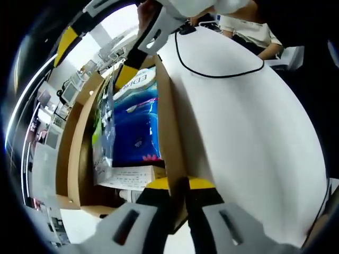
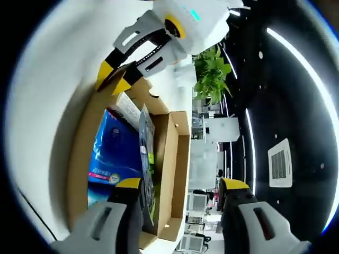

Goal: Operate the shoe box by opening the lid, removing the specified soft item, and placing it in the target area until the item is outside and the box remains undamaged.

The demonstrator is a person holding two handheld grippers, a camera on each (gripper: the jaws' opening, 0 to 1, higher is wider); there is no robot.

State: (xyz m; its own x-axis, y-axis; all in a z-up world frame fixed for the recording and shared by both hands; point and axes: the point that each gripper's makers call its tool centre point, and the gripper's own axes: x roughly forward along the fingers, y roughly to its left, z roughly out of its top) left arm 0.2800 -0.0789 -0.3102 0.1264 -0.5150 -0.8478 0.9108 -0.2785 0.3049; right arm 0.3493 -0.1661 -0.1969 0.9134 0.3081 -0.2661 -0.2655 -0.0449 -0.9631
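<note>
Cardboard shoe box (image 1: 167, 132) lies open on a white surface (image 1: 249, 137), its lid (image 2: 177, 174) swung back and standing beside the tray. In the left gripper view, the left gripper (image 1: 179, 198) has its yellow-tipped jaws drawn narrow and pinched on the near wall of the box, holding it steady. The right gripper (image 2: 180, 198) has its jaws spread wide with nothing between them; one jaw sits over the box interior, the other out beyond the lid. In the left gripper view its tips show at the far end of the box (image 1: 127, 66).

Inside the box, a blue soft pack (image 1: 136, 127) with printed lettering lies flat against the bottom. This looks like the soft item to be taken out, and it is still fully inside. Beside it, a thin clear-and-dark packet (image 2: 147, 159) with a green patch stands on edge against the wall on the lid side. A white printed paper or carton (image 1: 132, 177) lies at the left gripper's end.

Risks, as a judgement: the pinch on the thin cardboard wall could crease or tear it if the box is pulled while the pack is lifted. The wide jaws could close on the upright packet instead of the blue pack, or snag the box edge. A black cable (image 1: 222, 71) lies across the surface nearby and could catch
</note>
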